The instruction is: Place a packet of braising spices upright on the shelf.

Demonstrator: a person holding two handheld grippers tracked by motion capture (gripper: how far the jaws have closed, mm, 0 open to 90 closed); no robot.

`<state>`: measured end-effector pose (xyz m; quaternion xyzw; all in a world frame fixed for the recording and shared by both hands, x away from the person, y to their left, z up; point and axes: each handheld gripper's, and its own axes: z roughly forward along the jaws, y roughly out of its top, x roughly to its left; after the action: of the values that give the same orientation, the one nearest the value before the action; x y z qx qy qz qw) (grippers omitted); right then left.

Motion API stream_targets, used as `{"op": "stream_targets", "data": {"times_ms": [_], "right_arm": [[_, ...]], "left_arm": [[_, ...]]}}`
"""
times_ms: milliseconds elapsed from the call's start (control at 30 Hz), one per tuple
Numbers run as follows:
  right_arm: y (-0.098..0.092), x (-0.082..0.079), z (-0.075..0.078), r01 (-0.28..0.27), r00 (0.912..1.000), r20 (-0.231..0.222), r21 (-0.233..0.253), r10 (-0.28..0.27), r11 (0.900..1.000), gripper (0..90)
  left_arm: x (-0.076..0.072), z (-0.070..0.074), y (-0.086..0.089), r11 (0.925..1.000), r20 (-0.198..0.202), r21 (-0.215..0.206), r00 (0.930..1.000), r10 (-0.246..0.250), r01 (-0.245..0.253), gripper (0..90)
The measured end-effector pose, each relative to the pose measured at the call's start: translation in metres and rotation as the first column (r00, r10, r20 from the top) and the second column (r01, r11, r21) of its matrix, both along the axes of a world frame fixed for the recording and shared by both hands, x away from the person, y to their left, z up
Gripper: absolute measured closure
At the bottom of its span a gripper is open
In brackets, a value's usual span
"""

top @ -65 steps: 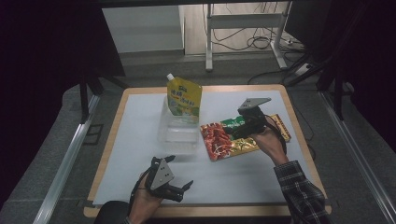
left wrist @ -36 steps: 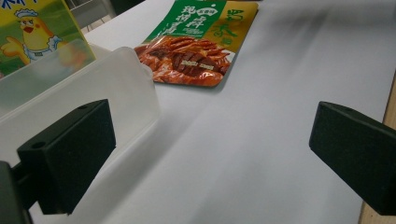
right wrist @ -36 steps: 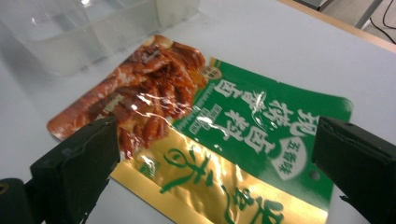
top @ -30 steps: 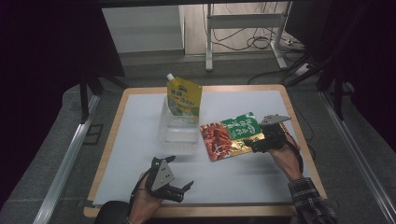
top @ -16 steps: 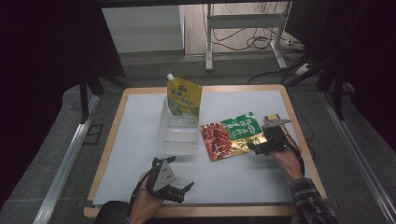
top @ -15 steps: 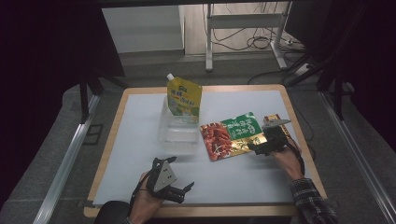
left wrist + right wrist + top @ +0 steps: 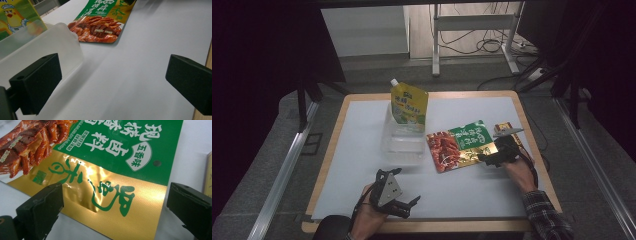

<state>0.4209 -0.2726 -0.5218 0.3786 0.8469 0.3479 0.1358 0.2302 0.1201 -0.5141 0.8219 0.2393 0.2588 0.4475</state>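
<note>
A flat snack packet, green and gold with a red food picture, lies on the white mat right of centre. My right gripper is at its gold right end. In the right gripper view the jaws stand open, low over the packet, with its gold edge between them and nothing gripped. My left gripper rests near the front edge, open and empty. Its own view looks between the wide jaws across bare mat to the packet.
A clear plastic box sits mid-table, seen close at the left in the left gripper view. A yellow spouted pouch stands behind it. A small brown packet lies near the right edge. The wooden table rim borders the mat.
My right gripper has moved off the top of the snack packet, toward the right and nearer side, and come down at its gold end. The left gripper has stayed in place.
</note>
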Motion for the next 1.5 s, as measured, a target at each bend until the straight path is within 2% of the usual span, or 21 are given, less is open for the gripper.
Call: {"op": "stream_targets", "data": {"times_ms": [200,233,400,600,633,733,833,867,933,967,1000,1033,1133,1333,1367,1400,1500], "right_arm": [[0.0,0.002,-0.004,0.011,0.9997,-0.02,0.018,-0.01,1.0,0.7],[-0.002,0.002,-0.002,0.016,0.9994,-0.031,0.048,-0.015,0.999,0.6],[-0.005,0.001,0.002,0.023,0.9993,-0.031,0.124,-0.019,0.992,0.6],[-0.002,-0.002,0.01,0.019,0.9998,-0.009,0.172,-0.018,0.985,0.6],[-0.001,-0.004,0.013,0.013,0.9999,-0.008,0.202,-0.011,0.979,0.6],[0.001,-0.005,0.014,0.019,0.9998,-0.013,0.233,-0.017,0.972,0.7],[0.001,-0.006,0.015,0.024,0.9997,-0.013,0.235,-0.021,0.972,0.8],[0.001,-0.006,0.015,0.025,0.9996,-0.02,0.231,-0.021,0.973,1.9],[0.005,-0.005,0.009,0.006,0.9945,-0.103,0.26,0.022,0.966,2.1],[0.007,-0.005,0.007,-0.001,0.9942,-0.104,0.236,0.027,0.972,2.2],[0.007,-0.005,0.007,-0.001,0.9942,-0.104,0.236,0.027,0.972,2.2],[0.013,-0.005,0.006,-0.015,0.9952,-0.092,0.182,0.032,0.983,2.3],[0.017,-0.004,0.008,-0.017,0.9954,-0.09,0.166,0.032,0.986,2.3],[0.021,0.001,0.009,0.029,0.9931,-0.116,0.126,-0.014,0.992,2.0],[0.023,0.005,0.009,0.059,0.9875,-0.152,0.113,-0.042,0.992,2.2],[0.024,0.006,0.009,0.069,0.986,-0.159,0.107,-0.051,0.992,2.9],[0.027,0.007,0.008,0.061,0.989,-0.139,0.074,-0.051,0.995,11.9]], "left_arm": [[0.0,0.0,0.0,1.0,0.001,0.002,1.0,-0.001,0.001,0.3],[0.0,0.0,0.0,1.0,0.0,0.002,1.0,-0.001,0.001,0.3],[0.0,0.0,0.0,1.0,0.001,0.002,1.0,-0.001,0.001,0.3],[0.0,0.0,-0.001,1.0,0.001,0.003,1.0,-0.002,0.002,0.3],[0.0,0.0,-0.001,1.0,0.001,0.005,1.0,-0.002,0.002,0.3],[0.0,0.0,-0.001,1.0,0.001,0.005,1.0,-0.003,0.003,0.3],[0.0,0.0,-0.001,1.0,0.001,0.006,1.0,-0.004,0.004,0.3],[0.0,0.0,-0.001,1.0,0.0,0.006,1.0,-0.005,0.005,0.3],[-0.001,0.0,-0.001,0.9999,0.001,0.007,1.0,-0.007,0.007,0.2],[-0.001,-0.001,-0.002,1.0,0.001,0.001,1.0,-0.006,0.006,0.3],[-0.001,-0.001,-0.002,1.0,0.001,0.001,1.0,-0.006,0.006,0.2],[-0.001,-0.001,-0.002,1.0,0.001,-0.001,1.0,-0.006,0.006,0.2],[-0.001,-0.001,-0.002,0.9999,0.001,0.009,1.0,-0.008,0.008,0.3],[-0.001,-0.001,-0.003,0.9997,0.002,0.018,0.9999,-0.014,0.014,0.3],[-0.001,-0.001,-0.003,0.9997,0.002,0.019,0.9999,-0.015,0.015,0.3],[-0.001,-0.002,-0.004,0.9998,0.003,0.015,0.9999,-0.013,0.013,0.3],[-0.001,-0.002,-0.004,0.9996,0.003,0.025,0.9999,-0.015,0.015,0.3]]}}
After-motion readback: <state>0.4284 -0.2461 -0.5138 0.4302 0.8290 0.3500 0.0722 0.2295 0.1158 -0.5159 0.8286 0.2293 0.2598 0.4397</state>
